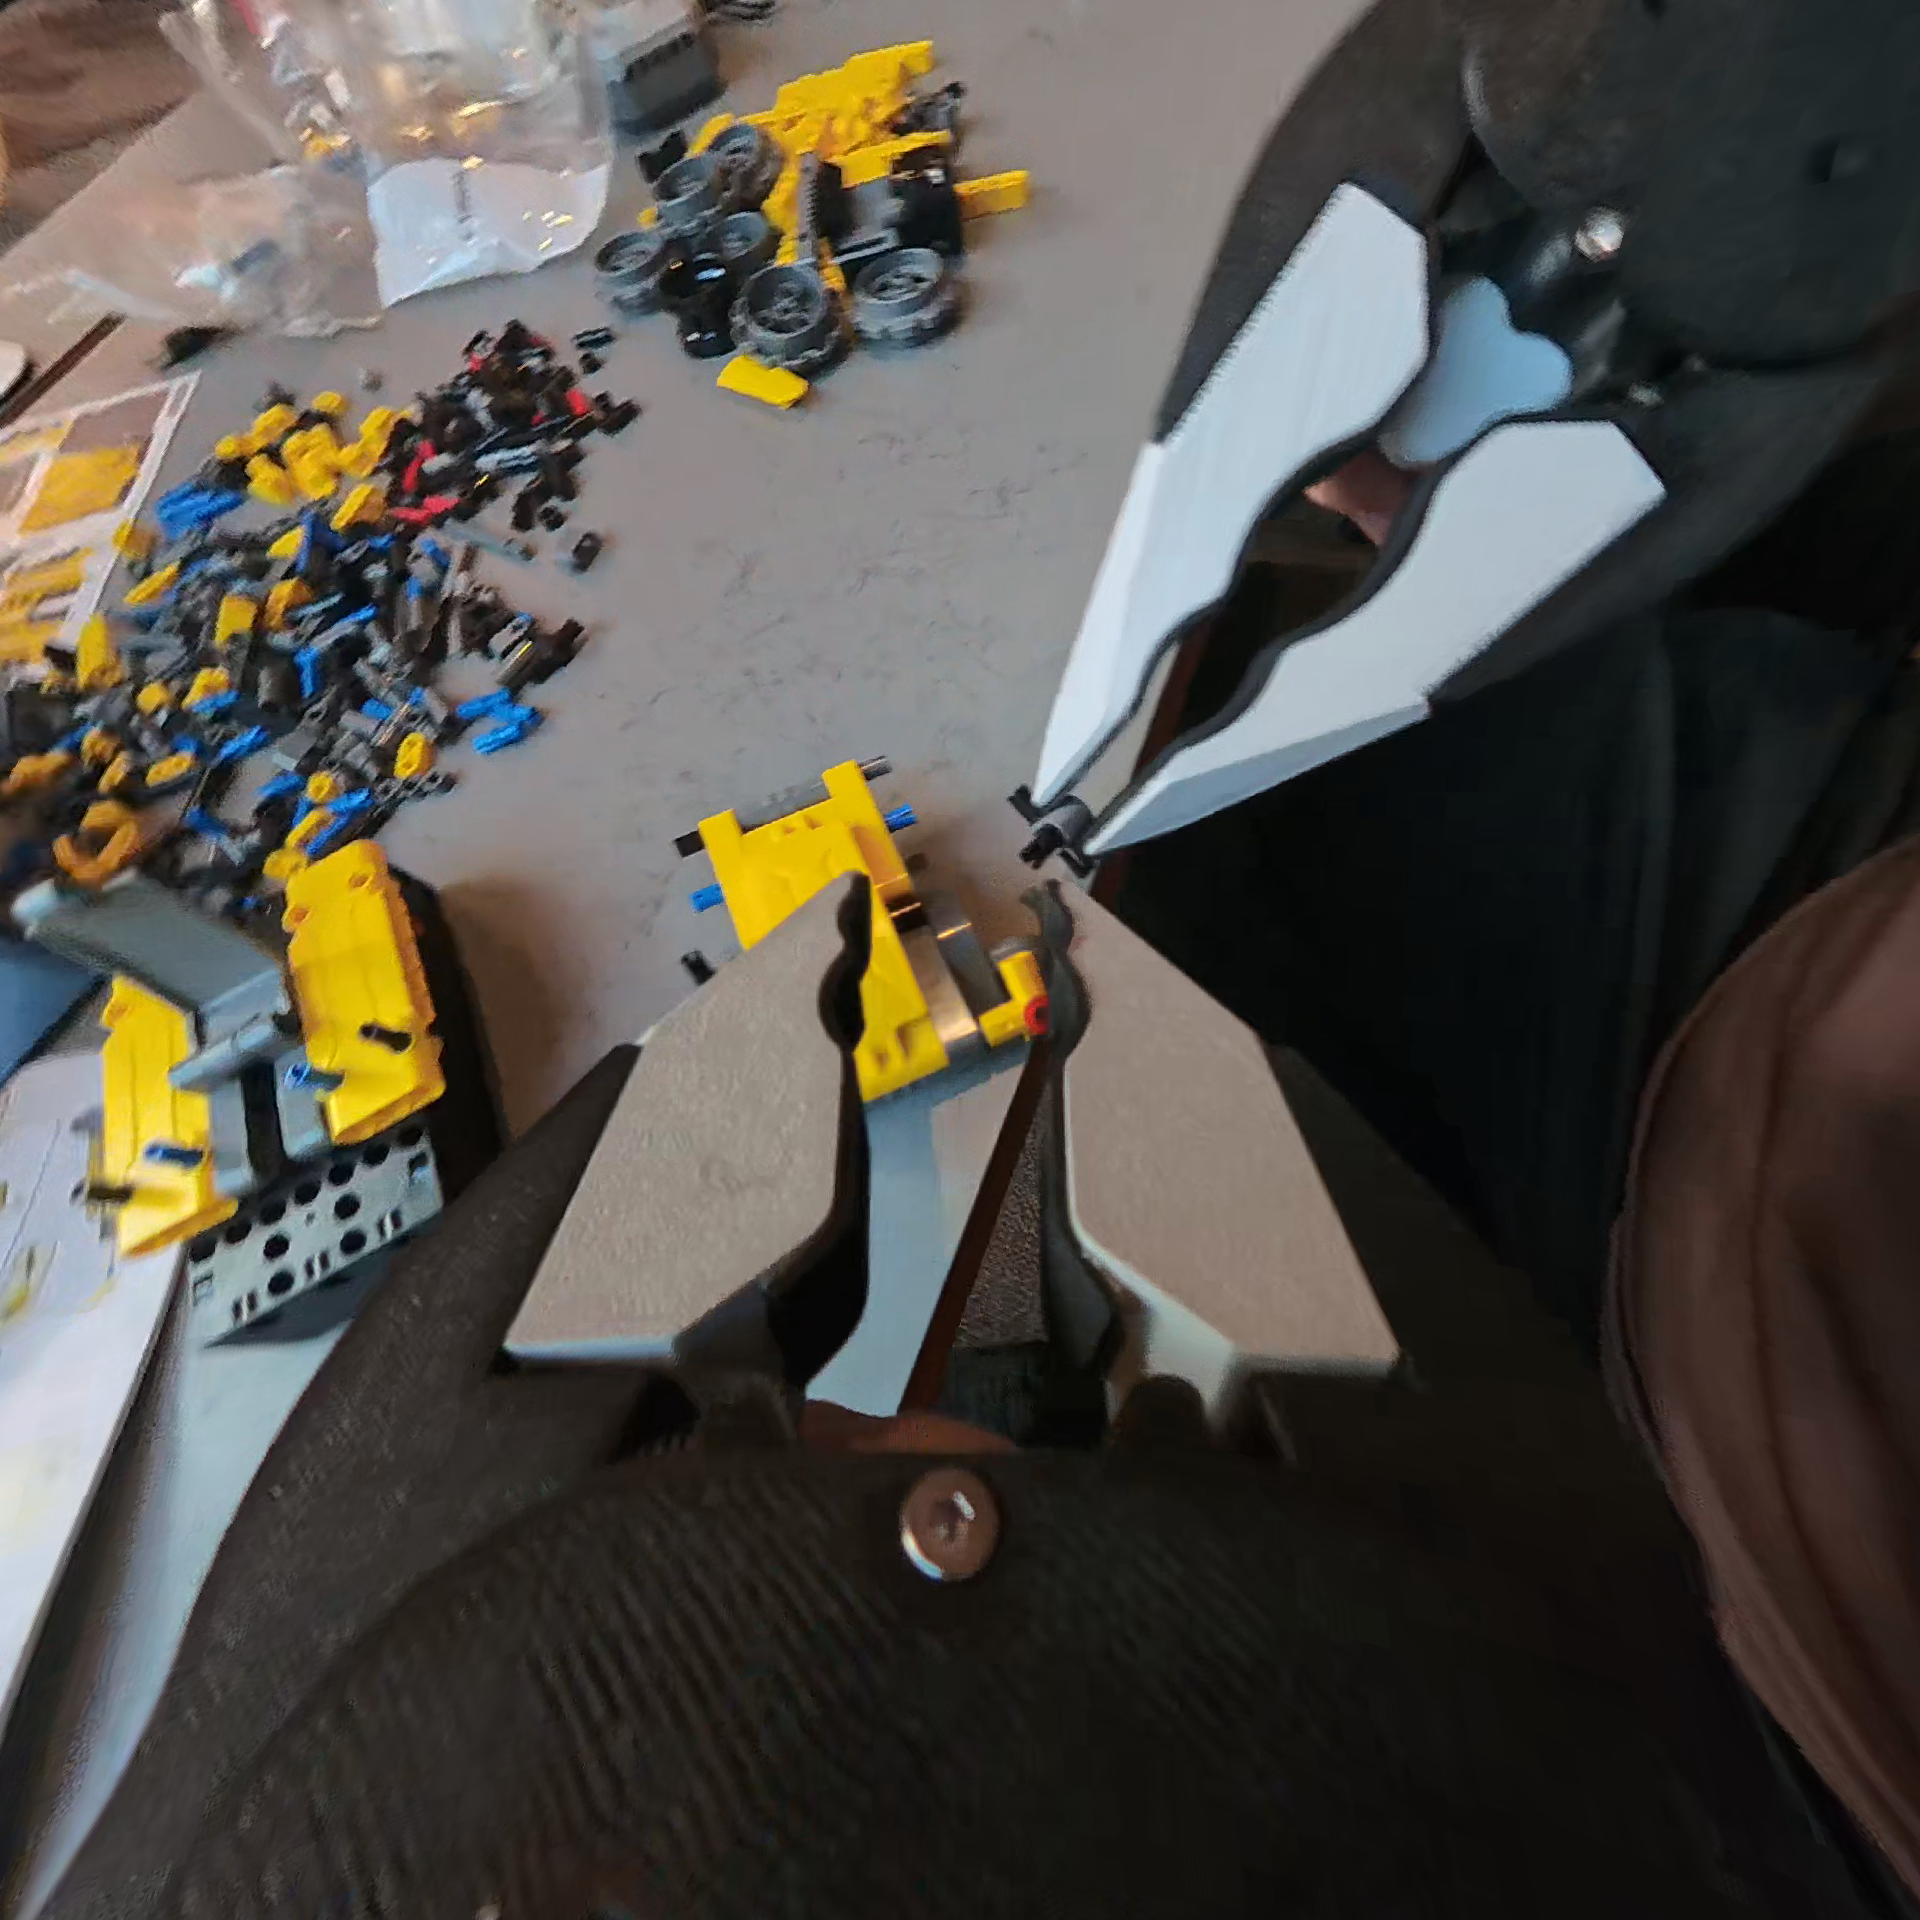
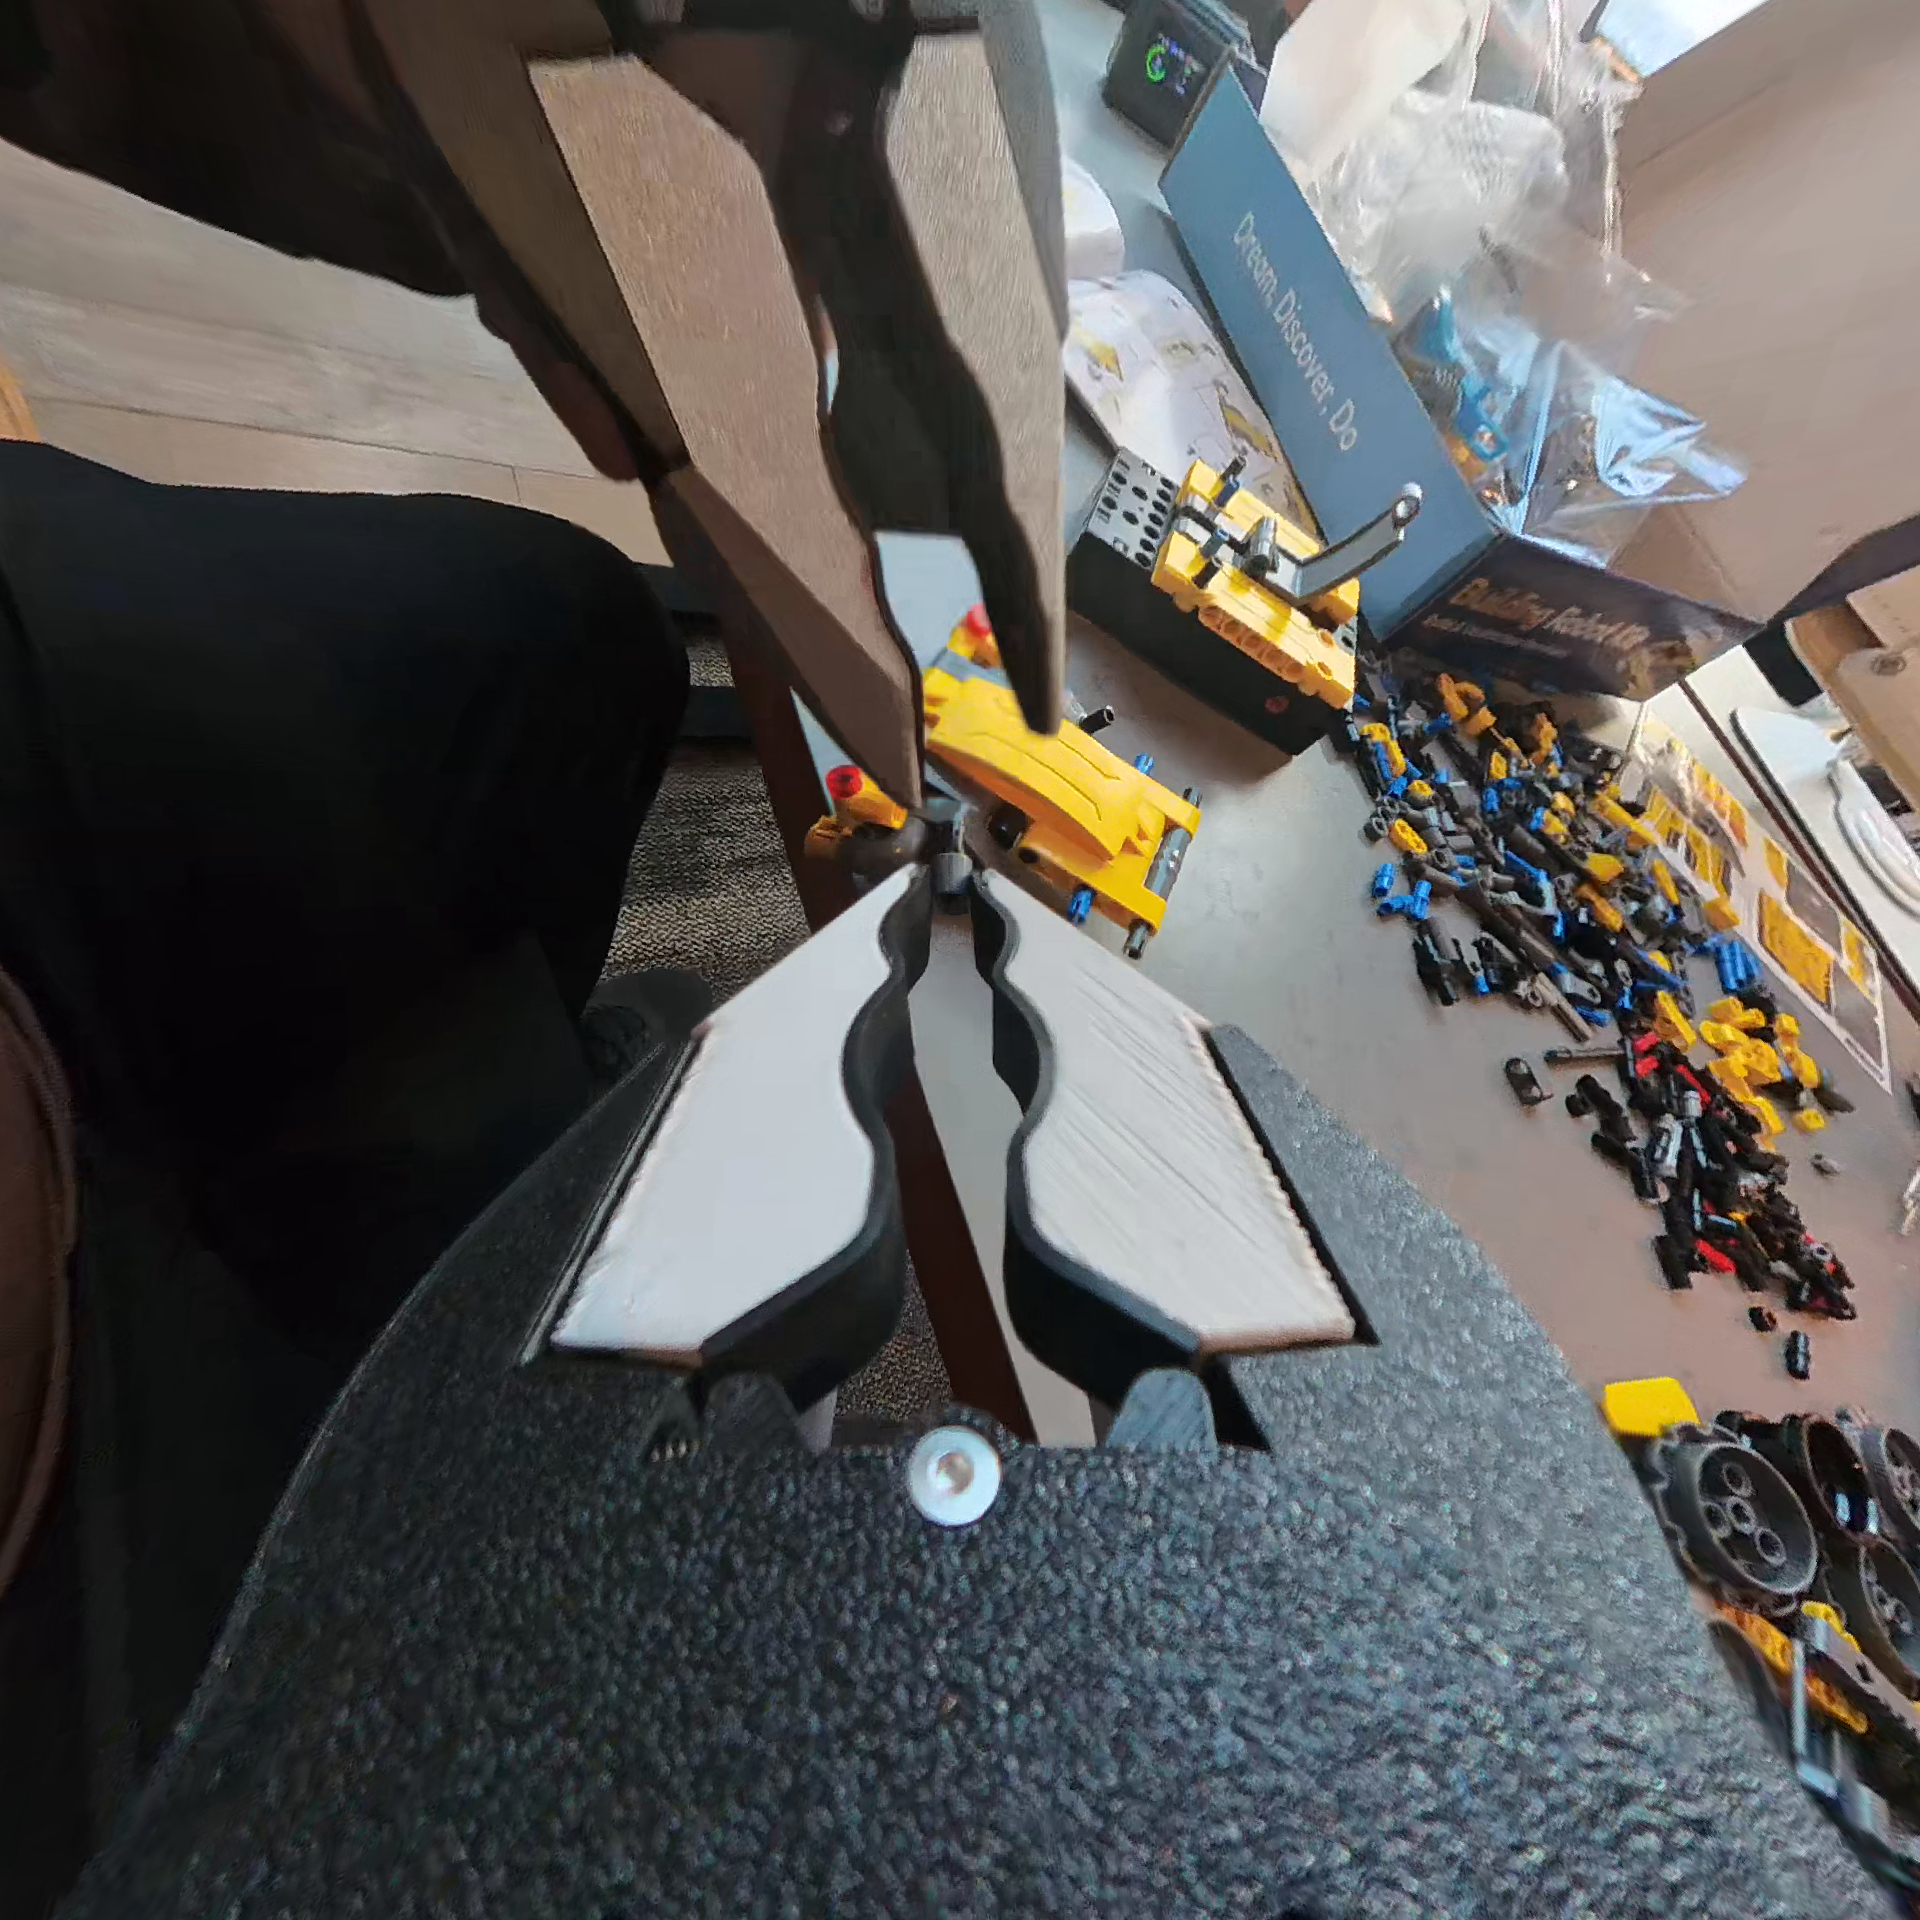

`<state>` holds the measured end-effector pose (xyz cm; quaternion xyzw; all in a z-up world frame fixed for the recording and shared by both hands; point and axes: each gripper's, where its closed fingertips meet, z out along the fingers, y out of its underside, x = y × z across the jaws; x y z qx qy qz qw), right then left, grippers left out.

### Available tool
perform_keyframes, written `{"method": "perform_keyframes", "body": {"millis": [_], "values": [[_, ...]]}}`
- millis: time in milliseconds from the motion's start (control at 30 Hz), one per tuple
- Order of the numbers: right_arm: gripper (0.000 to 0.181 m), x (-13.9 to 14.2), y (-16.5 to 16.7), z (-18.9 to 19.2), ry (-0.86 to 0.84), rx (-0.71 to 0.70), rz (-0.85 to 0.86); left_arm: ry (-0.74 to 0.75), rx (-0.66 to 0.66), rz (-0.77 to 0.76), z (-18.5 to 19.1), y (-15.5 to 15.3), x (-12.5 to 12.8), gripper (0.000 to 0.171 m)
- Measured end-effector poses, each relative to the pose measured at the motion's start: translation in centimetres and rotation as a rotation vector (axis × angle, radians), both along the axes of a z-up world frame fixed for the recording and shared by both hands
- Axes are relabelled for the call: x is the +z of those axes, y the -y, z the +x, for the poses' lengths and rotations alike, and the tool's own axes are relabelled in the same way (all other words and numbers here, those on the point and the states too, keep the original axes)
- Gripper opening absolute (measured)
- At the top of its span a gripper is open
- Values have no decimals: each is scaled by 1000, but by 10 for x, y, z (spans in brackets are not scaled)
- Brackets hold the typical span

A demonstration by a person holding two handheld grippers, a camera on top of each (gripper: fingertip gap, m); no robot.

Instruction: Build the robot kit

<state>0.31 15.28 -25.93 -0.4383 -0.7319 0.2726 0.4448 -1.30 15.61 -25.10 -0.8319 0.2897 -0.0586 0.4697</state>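
Note:
My left gripper (image 1: 951, 899) is shut on a yellow and grey brick assembly (image 1: 831, 894) with blue pins, held at the table's near edge. The assembly also shows in the right wrist view (image 2: 1049, 790), where the left gripper (image 2: 977, 748) comes down from above onto it. My right gripper (image 2: 948, 878) is shut on a small grey and black connector pin (image 2: 948, 864). In the left wrist view the right gripper (image 1: 1060, 831) holds this pin (image 1: 1055, 828) just right of the assembly's end with the red pin (image 1: 1034, 1016), close to it.
A grey table (image 1: 831, 540) bears a pile of small loose parts (image 1: 312, 623), a heap of wheels and yellow beams (image 1: 800, 229), a second yellow-grey build on a black block (image 1: 291, 1060), plastic bags (image 1: 416, 156), a blue box (image 2: 1351, 374) and printed sheets (image 1: 73, 488). Left and right tips are no more than a few centimetres apart.

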Motion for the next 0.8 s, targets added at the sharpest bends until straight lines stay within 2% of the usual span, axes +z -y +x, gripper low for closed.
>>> {"method": "perform_keyframes", "body": {"millis": [67,167,300,433,467,533,600,800], "values": [[4,-4,-2,-1,15,-22,13,45,90,-42,-13,-4,2,40],[3,-9,-2,-3,36,-37,29,33,191,-131,-33,-12,-9,55],[3,-12,-2,-1,51,-45,38,42,208,-237,-37,-18,-21,60],[3,-13,-7,2,49,-66,62,50,190,-275,-34,-17,-24,53],[4,-14,-8,2,52,-70,68,55,184,-289,-32,-14,-25,53],[4,-18,-10,2,67,-74,80,24,186,-339,-32,-8,-31,68],[3,-18,-9,2,62,-73,91,40,188,-321,-29,-6,-30,64],[4,-19,-18,1,53,-94,187,127,175,-375,-22,-9,-35,68]]}}
